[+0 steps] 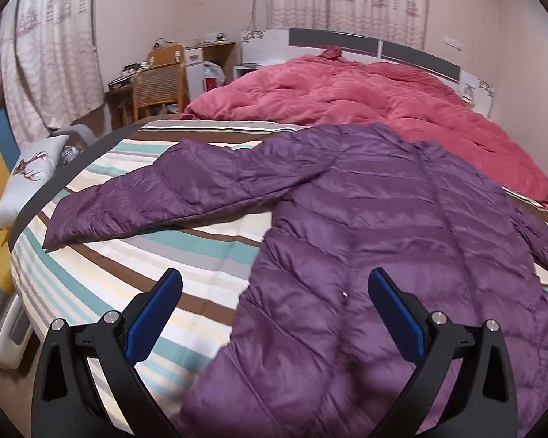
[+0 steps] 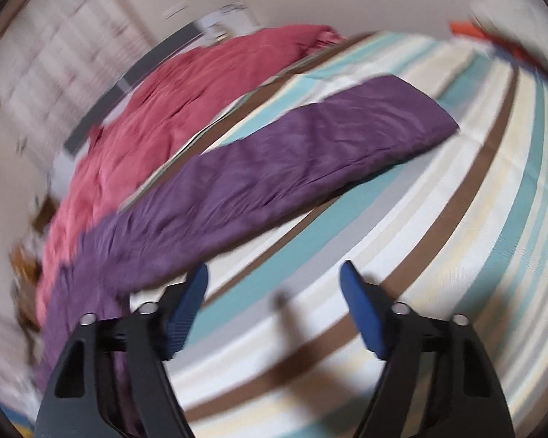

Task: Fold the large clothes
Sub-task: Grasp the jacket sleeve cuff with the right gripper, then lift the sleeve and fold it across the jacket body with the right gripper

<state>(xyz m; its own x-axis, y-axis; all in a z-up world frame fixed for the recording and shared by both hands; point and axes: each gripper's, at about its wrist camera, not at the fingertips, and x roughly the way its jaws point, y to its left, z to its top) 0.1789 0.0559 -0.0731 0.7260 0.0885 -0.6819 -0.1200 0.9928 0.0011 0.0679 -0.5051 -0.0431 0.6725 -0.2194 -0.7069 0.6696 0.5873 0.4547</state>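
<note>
A purple quilted down jacket lies spread flat on the striped bedsheet, one sleeve stretched out to the left. My left gripper is open and empty, hovering above the jacket's lower left hem. In the blurred, tilted right wrist view the jacket's other sleeve reaches out across the striped sheet. My right gripper is open and empty, above the sheet just beside that sleeve.
A crumpled pink duvet covers the far half of the bed and shows in the right wrist view. A white pillow lies off the bed's left edge. A wooden chair and desk stand beyond. Curtains hang behind.
</note>
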